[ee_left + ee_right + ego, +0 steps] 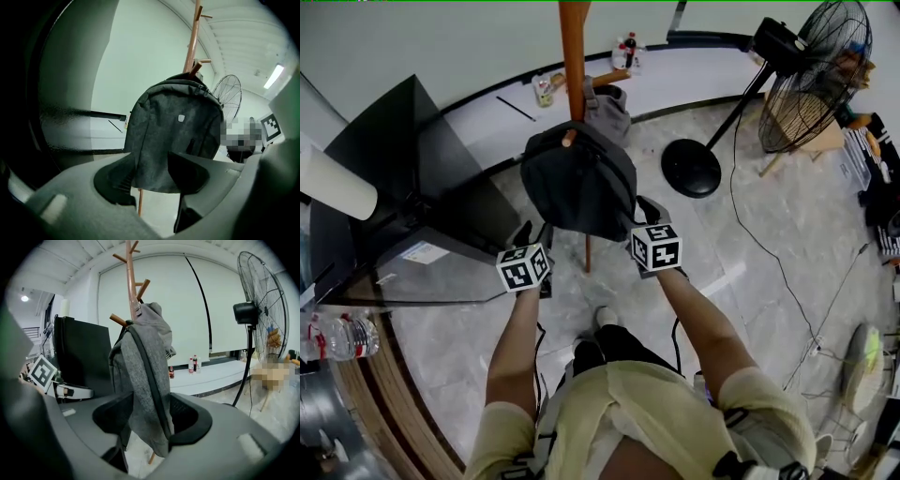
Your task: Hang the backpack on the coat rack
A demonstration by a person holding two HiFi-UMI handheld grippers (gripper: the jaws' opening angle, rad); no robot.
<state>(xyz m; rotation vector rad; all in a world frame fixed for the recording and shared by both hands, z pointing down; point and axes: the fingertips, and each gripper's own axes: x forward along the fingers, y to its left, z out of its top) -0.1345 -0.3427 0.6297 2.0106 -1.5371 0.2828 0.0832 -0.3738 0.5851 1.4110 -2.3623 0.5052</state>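
Grey backpack (578, 183) ungripped; left gripper (152, 172) and right gripper (147, 414) fingers (186, 419) spread wide.

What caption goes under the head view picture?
Backpack hangs on the coat rack, left tongs and right tongs open near it.

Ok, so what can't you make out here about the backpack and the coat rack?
- Top of the coat rack: cut off by the upper edge in all three views.
- Hanging loop of the backpack: every view, covered by its own fabric.
- Labels on the bottles: right gripper view, too small.
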